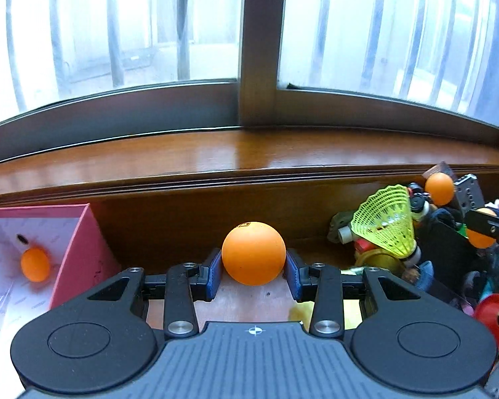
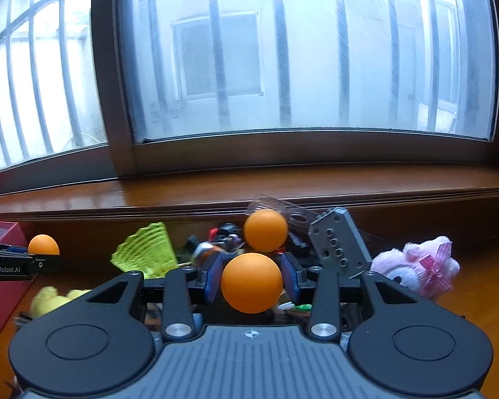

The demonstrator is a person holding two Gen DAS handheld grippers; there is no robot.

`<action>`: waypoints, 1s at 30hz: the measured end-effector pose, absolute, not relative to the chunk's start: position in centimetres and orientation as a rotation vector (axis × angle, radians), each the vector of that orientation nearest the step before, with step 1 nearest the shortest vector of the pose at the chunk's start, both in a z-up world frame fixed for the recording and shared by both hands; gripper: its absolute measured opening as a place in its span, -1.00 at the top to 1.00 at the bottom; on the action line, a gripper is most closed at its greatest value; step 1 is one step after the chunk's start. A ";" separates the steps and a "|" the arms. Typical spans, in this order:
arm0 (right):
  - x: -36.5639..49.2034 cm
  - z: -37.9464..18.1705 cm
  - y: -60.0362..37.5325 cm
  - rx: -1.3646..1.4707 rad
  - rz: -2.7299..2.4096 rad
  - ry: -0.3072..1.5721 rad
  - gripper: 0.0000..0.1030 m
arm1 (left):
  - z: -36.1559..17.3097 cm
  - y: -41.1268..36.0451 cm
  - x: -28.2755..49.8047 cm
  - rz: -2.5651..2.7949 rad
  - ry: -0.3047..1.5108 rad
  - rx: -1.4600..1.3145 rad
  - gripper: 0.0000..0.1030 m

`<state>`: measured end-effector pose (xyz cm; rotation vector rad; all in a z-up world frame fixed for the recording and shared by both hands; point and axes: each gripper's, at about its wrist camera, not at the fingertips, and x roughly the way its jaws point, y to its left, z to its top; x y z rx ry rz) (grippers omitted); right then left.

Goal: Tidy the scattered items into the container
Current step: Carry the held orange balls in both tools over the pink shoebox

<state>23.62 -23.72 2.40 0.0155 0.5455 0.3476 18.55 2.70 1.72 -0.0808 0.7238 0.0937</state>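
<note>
Container (image 1: 80, 252) sits far left in your left wrist view: a pink box, open top, pale lining, one orange ball (image 1: 35, 264) already lying inside it. It stands on the wooden surface (image 1: 243, 299), against the dark panel under the window sill (image 1: 216, 153).

Left gripper (image 1: 253, 262) next, centre of that view: your blue-padded fingers (image 1: 213, 272) are closed narrow on a second orange ball (image 1: 253, 253), one pad on each side, the ball held just right of the box and not over it.

Scattered pile to the right: yellow-green shuttlecock (image 1: 387, 222) tilted on top, another orange ball (image 1: 439, 189) behind it near a grey perforated block (image 1: 469, 193), a red disc (image 1: 494, 317) at the edge. Smaller pieces beneath are too jumbled to name.

Right wrist view, left to right: red-pink box corner (image 2: 3, 232), your left gripper's ball (image 2: 43, 245), a yellow plush (image 2: 51, 299), the shuttlecock (image 2: 146, 249).

Right gripper (image 2: 252, 282) centre: fingers (image 2: 291, 281) closed narrow on an orange ball of their own (image 2: 252, 282), held above the pile. The loose ball (image 2: 265, 230) lies just behind it, beside the grey block (image 2: 339, 242). A pink plush (image 2: 419, 266) rests furthest right on the surface
</note>
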 end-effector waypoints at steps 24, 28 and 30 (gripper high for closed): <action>15.5 4.9 -17.5 -0.029 0.552 0.551 0.19 | 4.7 7.1 7.7 0.199 0.640 -0.142 0.22; 14.7 5.1 -15.4 -0.046 0.601 0.551 0.19 | 5.0 8.7 6.2 0.235 0.631 -0.154 0.22; 14.3 5.2 -14.3 -0.054 0.625 0.551 0.19 | 5.1 9.5 5.6 0.253 0.628 -0.159 0.22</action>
